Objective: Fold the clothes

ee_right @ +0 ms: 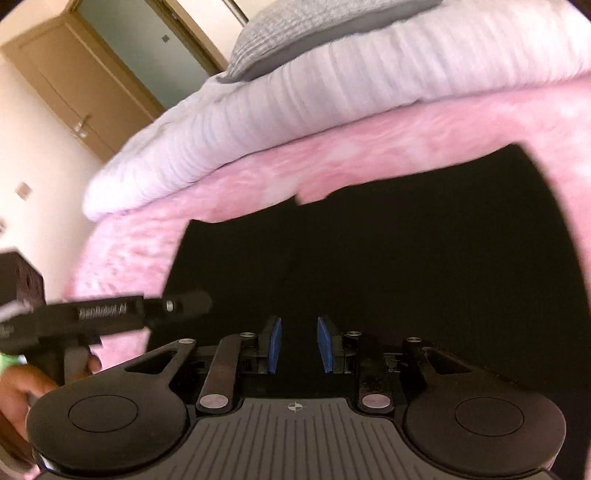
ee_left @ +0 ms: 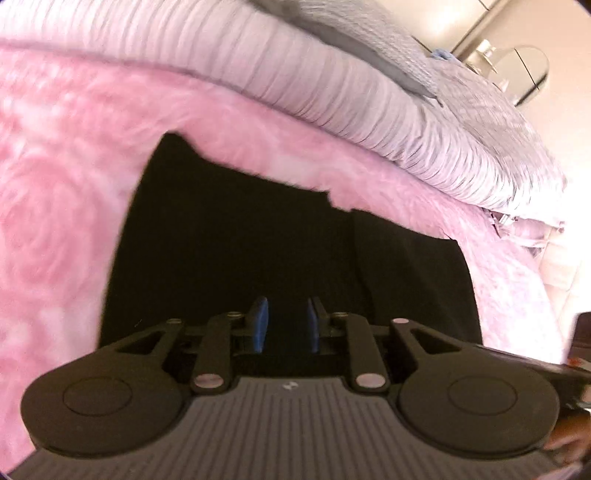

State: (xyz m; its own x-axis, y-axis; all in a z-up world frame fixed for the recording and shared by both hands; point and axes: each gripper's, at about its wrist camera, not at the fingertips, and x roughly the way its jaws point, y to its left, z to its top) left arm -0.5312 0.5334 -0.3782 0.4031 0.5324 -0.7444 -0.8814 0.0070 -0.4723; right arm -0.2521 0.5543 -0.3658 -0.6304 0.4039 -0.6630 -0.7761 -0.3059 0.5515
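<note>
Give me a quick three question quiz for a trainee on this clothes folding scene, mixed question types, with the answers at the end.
1. True or false: the black garment lies on a pink fuzzy blanket.
2. Multiple choice: between the right gripper pads there is A) black cloth, B) a pillow corner, C) nothing.
3. Fill in: the left gripper jaws stand ____ over the garment.

Key: 1 true; 2 C; 3 open.

pink fuzzy blanket (ee_left: 66,155) | white duvet (ee_right: 295,110) | grey pillow (ee_right: 295,33) | brown door (ee_right: 85,81)
</note>
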